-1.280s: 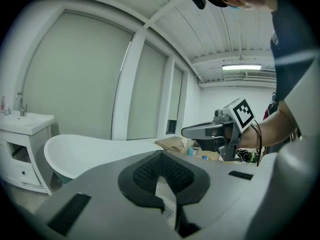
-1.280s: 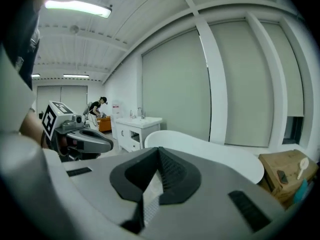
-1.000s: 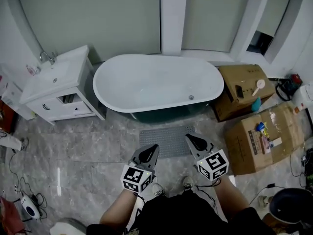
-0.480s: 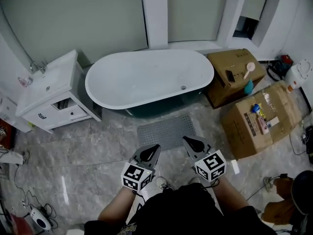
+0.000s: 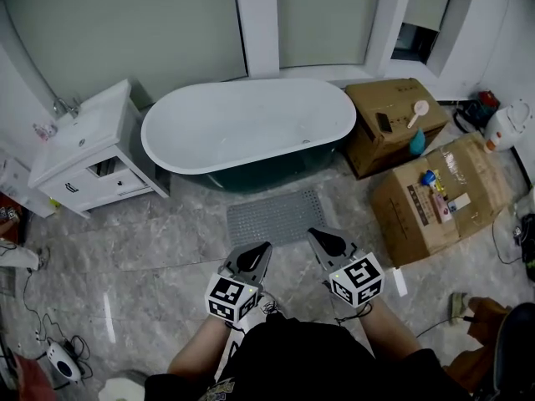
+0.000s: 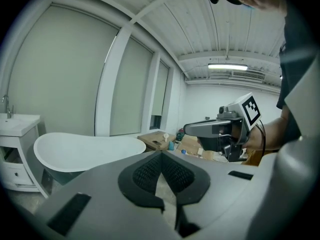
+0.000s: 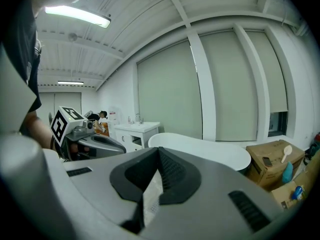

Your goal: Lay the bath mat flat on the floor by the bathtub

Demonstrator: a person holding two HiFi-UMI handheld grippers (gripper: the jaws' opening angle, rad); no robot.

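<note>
Jaws pressed together on both left gripper (image 5: 257, 251) and right gripper (image 5: 318, 237). Bath mat (image 5: 276, 218) lies flat beside the bathtub (image 5: 267, 175); small items top the cardboard boxes (image 5: 481, 174).

Bathroom — bathtub (image 5: 247, 124), vanity (image 5: 84, 153)

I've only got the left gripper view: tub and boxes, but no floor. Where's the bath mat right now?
Observer: In the head view the grey bath mat lies on the floor, just in front of the bathtub.
Operator: Is it flat, or bunched up anywhere?
Observer: It looks flat. All four edges show and I can see no fold.
Operator: My tool is shut and empty. Is the other one holding the mat?
Observer: No. The right gripper view shows the right tool with its jaws together and nothing between them.
</note>
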